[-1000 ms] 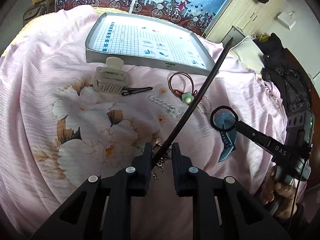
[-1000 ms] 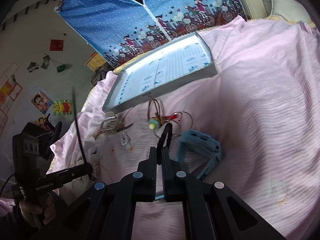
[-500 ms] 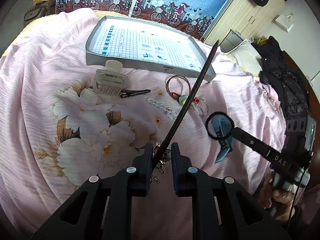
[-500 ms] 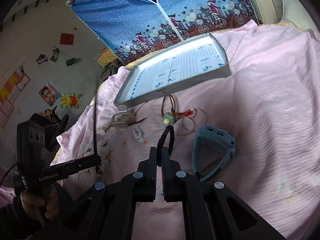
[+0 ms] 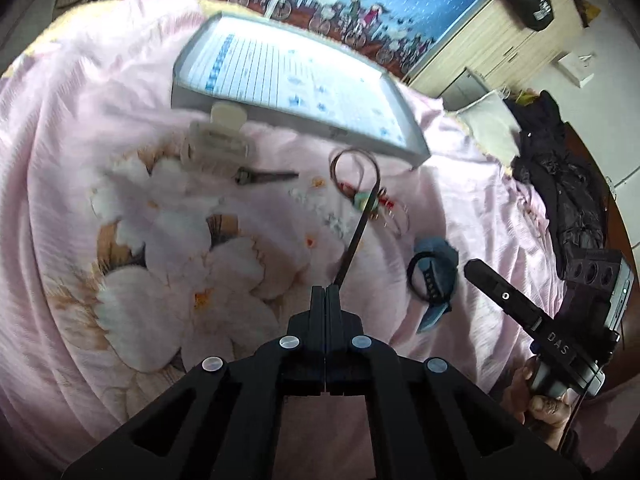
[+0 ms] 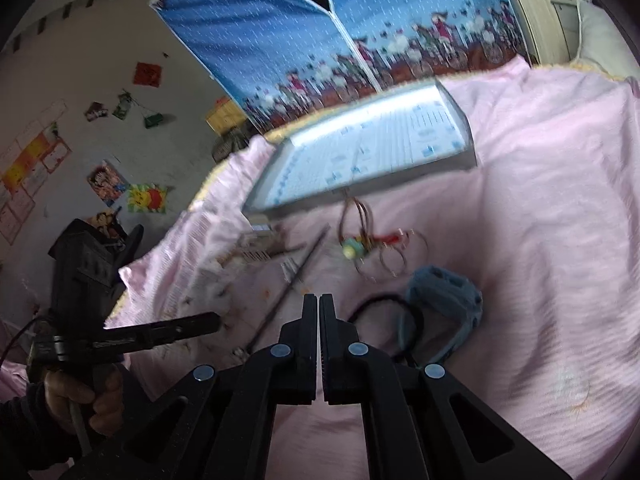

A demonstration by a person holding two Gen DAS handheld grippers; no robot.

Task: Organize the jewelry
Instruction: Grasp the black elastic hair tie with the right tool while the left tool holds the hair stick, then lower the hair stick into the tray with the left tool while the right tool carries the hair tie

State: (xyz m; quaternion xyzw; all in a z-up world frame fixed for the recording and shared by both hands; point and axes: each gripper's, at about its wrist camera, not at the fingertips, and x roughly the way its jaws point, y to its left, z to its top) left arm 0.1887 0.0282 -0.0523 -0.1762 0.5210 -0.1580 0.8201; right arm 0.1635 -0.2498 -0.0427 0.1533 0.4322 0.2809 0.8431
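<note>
L hand-held gripper [image 5: 325, 289] is clenched on the near end of a thin black stick [image 5: 357, 234]; the stick runs up toward 1 o'clock, its far tip over the ring cluster. From the R wrist cam the same stick [image 6: 289, 292] slants from the L unit's tip toward 1 o'clock above the bed.

R hand-held gripper [image 6: 318, 298]: jaws pressed nearly together w/ only a slim slit, nothing visibly between them. A black hair tie [image 6: 386, 322] lies on the sheet just at its 3 o'clock, overlapping the blue watch [image 6: 444, 300]. In the L cam the hair tie [image 5: 420, 276] sits against the watch [image 5: 438, 268], apart from the R unit's tip at 3 o'clock; a hand [image 5: 538, 398] holds its grip at 4 o'clock.

All on a pink floral bedsheet [image 5: 120, 240]. Mid-distance, blurry: cluster of thin rings w/ a green bead and red bit [image 5: 372, 204], brown loop [image 5: 352, 166] behind it, a pale clear beaded piece [image 5: 336, 222] just near-left of the rings, a dark hair clip [image 5: 266, 177] at 11 o'clock, a cream claw clip [image 5: 216, 142] behind that, touching the tray front.

Far: grey tray w/ blue-grid liner [image 5: 298, 128], nothing in it. Beyond, blue curtain w/ bicycle print [image 6: 320, 40].
</note>
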